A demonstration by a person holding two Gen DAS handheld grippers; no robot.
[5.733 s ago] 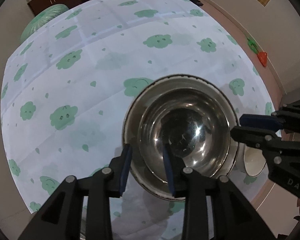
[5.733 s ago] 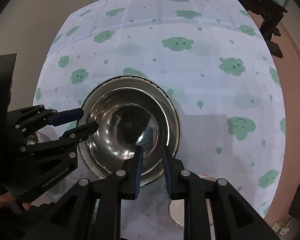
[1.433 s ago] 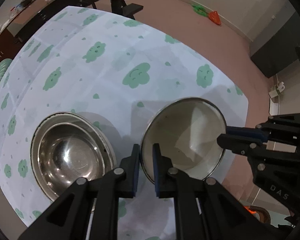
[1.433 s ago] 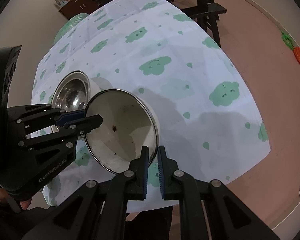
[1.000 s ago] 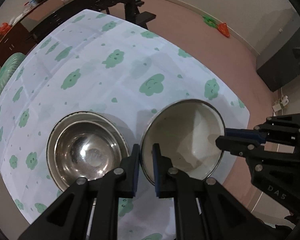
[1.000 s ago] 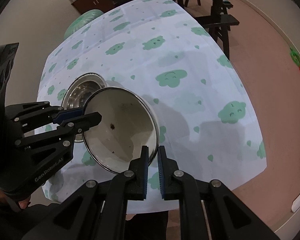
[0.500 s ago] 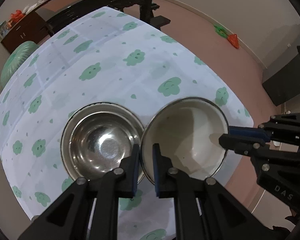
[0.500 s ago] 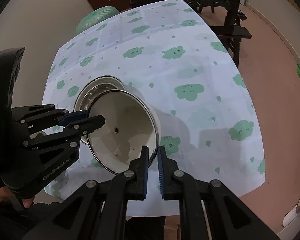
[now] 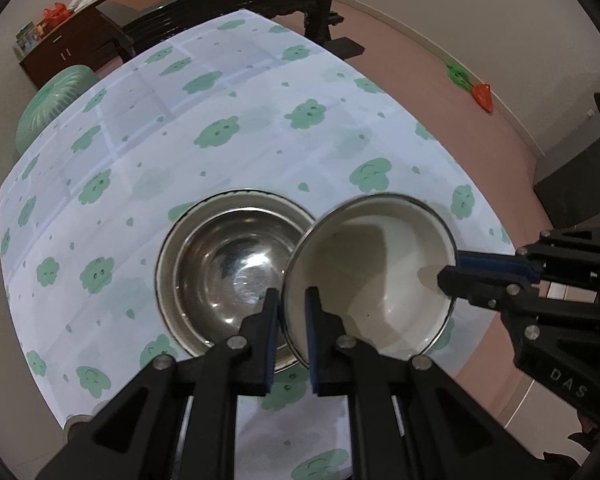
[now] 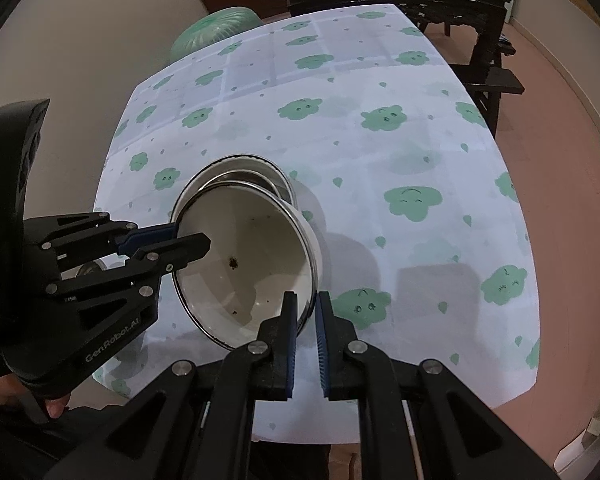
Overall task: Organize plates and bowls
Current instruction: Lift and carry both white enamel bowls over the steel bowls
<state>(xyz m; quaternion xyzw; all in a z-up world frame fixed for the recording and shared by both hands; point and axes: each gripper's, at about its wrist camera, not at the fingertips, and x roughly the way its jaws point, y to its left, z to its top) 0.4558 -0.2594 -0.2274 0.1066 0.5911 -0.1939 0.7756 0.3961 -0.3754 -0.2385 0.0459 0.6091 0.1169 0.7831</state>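
Above the near edge of the table (image 9: 260, 128), left gripper (image 9: 291, 316) and right gripper (image 10: 306, 320) — each clamped on opposite rims of the white bowl (image 9: 376, 280) — hold it tilted beside the steel bowl (image 9: 232, 276) — nesting not yet done

The table (image 9: 260, 92) is covered by a white cloth (image 9: 228, 168) printed with green cloud faces and small drops. A steel bowl (image 9: 228, 276) rests directly on the cloth, near the table's near edge.
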